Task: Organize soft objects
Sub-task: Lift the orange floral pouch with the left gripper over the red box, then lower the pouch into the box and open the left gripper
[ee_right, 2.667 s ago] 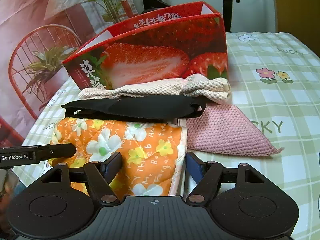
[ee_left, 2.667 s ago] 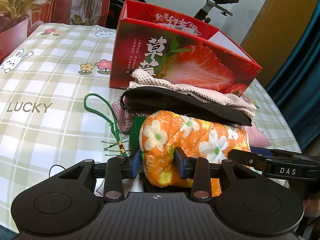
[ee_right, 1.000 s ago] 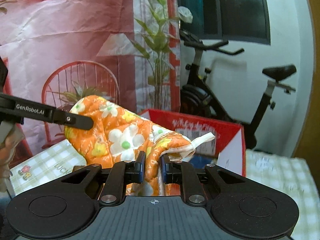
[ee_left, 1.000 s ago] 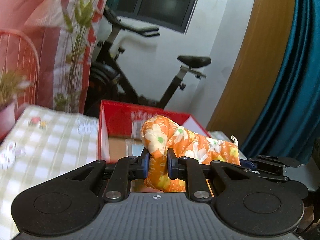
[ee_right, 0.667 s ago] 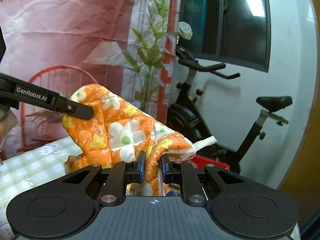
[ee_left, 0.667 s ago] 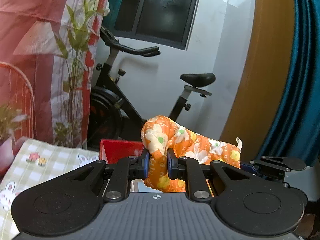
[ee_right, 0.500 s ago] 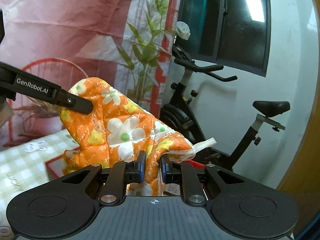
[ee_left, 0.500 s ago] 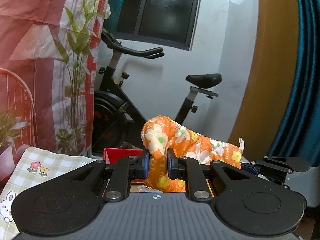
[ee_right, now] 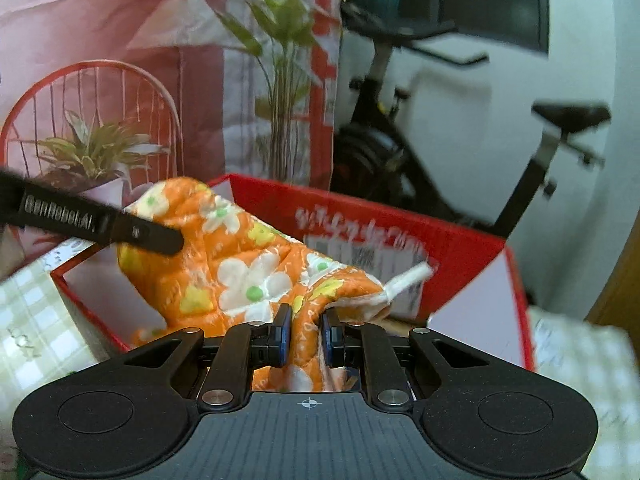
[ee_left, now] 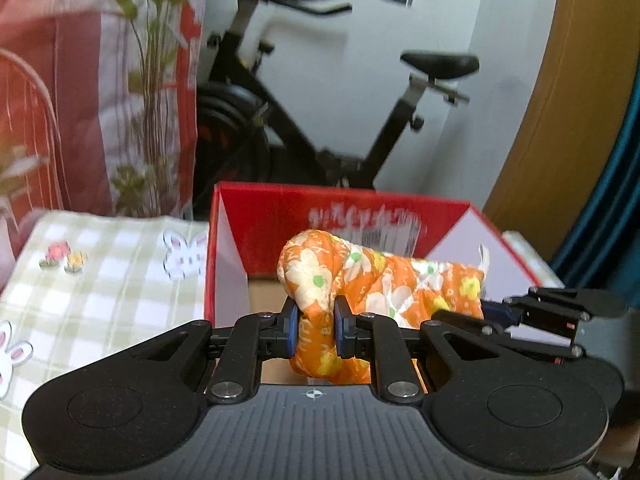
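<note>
Both grips were clamped on the orange floral oven mitt (ee_left: 384,284): left hand-held gripper (ee_left: 316,330) pinching one bunched end, right hand-held gripper (ee_right: 303,334) the cuffed end, mitt slung between them over the open red strawberry box (ee_left: 256,208) near the worktop's (ee_left: 100,280) far edge. To do this well I'd lower both ends evenly until it rests on the box floor, then let go together. Mitt looked quilted, puffy, white-flowered, probably with a loop tab, though blur made that unclear.

Oven mitt (ee_left: 384,280) above open box (ee_left: 248,216), exercise bike (ee_left: 304,132) behind
</note>
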`<state>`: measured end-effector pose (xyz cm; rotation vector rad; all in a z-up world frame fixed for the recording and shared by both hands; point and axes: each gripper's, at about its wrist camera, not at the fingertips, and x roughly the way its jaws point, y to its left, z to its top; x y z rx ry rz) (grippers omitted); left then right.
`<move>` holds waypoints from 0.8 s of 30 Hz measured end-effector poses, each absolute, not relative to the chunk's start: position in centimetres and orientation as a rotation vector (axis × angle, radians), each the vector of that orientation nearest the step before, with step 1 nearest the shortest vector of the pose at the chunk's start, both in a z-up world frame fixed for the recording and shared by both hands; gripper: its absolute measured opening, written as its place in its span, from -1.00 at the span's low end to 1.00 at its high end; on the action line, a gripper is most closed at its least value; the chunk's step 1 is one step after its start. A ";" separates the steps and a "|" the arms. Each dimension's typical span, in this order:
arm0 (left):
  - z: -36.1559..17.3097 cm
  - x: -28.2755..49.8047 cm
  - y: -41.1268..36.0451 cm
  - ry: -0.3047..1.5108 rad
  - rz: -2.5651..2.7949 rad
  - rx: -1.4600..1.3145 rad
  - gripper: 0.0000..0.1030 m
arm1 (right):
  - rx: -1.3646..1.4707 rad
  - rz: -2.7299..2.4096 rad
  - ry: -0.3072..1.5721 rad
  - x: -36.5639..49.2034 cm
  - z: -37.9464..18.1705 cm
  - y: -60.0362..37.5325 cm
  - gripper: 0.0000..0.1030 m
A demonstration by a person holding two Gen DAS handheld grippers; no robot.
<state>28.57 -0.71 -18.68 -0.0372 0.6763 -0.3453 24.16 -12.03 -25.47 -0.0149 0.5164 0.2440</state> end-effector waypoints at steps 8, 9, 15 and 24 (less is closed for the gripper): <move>-20.1 28.8 -0.8 0.748 -0.361 0.007 -0.64 | 0.073 0.254 0.588 24.8 -26.3 -12.3 -0.65; -20.1 28.7 -0.9 0.751 -0.359 0.009 -0.64 | 0.078 0.252 0.592 24.8 -26.3 -12.3 -0.62; -19.7 28.6 -1.3 0.748 -0.359 0.032 -0.40 | 0.066 0.201 0.598 24.4 -26.1 -12.6 -0.25; -18.5 27.7 -1.4 0.709 -0.308 0.066 0.52 | 0.030 0.083 0.553 22.9 -25.7 -13.2 0.65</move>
